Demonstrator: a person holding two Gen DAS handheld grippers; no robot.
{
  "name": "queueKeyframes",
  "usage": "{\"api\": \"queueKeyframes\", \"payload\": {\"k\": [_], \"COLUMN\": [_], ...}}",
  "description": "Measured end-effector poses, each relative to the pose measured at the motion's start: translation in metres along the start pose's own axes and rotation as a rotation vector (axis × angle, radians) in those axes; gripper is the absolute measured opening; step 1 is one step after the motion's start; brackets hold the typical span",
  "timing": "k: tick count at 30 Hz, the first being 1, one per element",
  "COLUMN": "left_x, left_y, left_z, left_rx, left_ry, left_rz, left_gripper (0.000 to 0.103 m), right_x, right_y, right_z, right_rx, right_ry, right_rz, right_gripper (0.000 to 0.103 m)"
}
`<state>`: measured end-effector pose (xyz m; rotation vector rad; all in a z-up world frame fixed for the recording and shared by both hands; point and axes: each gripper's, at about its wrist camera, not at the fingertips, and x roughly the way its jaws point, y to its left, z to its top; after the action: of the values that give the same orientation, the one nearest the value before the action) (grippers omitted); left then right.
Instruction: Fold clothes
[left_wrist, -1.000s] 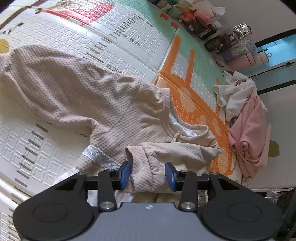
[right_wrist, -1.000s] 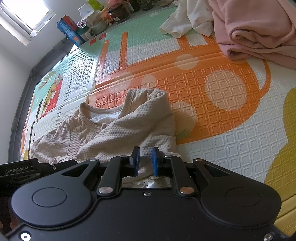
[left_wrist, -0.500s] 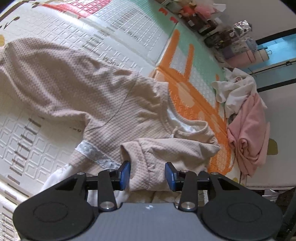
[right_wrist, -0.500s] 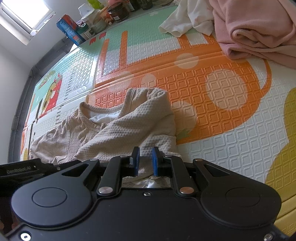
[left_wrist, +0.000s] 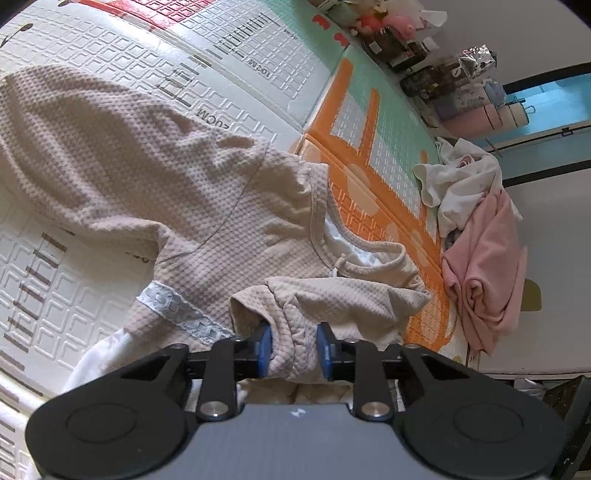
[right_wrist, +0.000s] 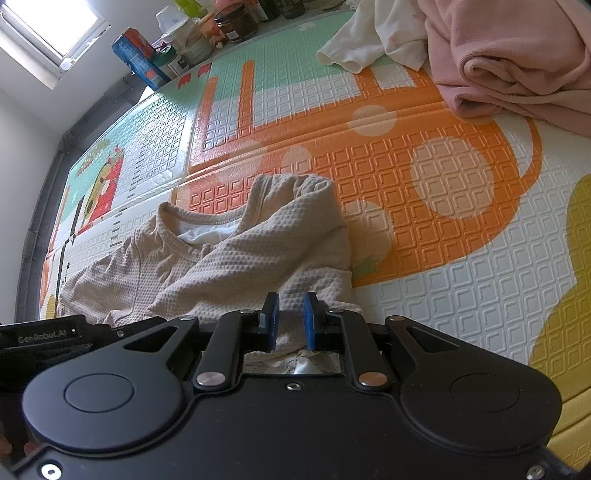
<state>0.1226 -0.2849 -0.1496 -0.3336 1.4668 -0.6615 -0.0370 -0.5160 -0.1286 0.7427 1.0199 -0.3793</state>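
Beige top (left_wrist: 155, 177) was laid on mat (left_wrist: 74, 295); sleeve bunch was clamped by L gripper (left_wrist: 293, 349), jaws just closed in. Hem was pinched by R gripper (right_wrist: 290, 321).

I see a foam play mat (right_wrist: 424, 258), embossed with squares and printed in orange, mint, white and yellow, filling my frames. On it lie a beige waffle-knit garment (left_wrist: 207, 206) at centre, and a crumpled pink cloth (right_wrist: 517, 62) beside a white cloth (right_wrist: 373, 40) at the upper right of the right wrist view.
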Motion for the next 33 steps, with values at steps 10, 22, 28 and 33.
{"api": "queueKeyframes", "payload": {"k": [10, 22, 28, 33], "left_x": [-0.008, -0.005, -0.006, -0.02], "left_y": [-0.001, 0.009, 0.009, -0.007], "left_z": [-0.002, -0.001, 0.0, -0.004], "left_rx": [0.011, 0.016, 0.02, 0.115], "left_ry": [-0.03, -0.019, -0.02, -0.055], "left_rz": [0.018, 0.126, 0.131, 0.148], "left_gripper": [0.01, 0.011, 0.013, 0.018], "right_x": [-0.003, 0.014, 0.017, 0.005], "right_y": [0.001, 0.004, -0.001, -0.005], "right_z": [0.001, -0.004, -0.005, 0.0], "right_rx": [-0.003, -0.024, -0.02, -0.002], "right_ry": [-0.004, 0.038, 0.05, 0.036], "right_rz": [0.004, -0.033, -0.031, 0.007], "right_gripper": [0.013, 0.006, 0.0, 0.003]}}
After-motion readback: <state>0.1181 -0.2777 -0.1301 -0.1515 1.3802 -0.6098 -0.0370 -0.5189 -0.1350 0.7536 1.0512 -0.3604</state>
